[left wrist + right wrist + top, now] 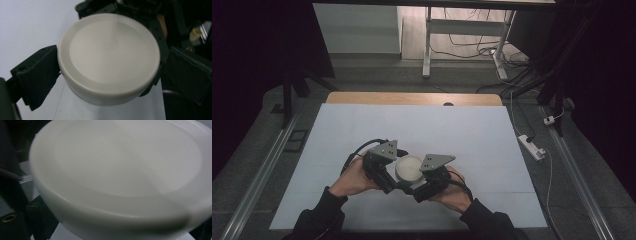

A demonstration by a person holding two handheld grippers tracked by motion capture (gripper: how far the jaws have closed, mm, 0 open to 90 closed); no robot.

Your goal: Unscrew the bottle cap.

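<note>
The round white lidded container (pixel 408 167) sits near the table's (pixel 362 130) near edge, clamped between the left claw (pixel 393 176) and right claw (pixel 418 181), each closed against its sides.

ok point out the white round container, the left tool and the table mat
white round container (pixel 108 58), left gripper view, middle of its flat top
left tool (pixel 388 172), high view, between its jaw tips
table mat (pixel 412 125), high view, bare far part
</note>
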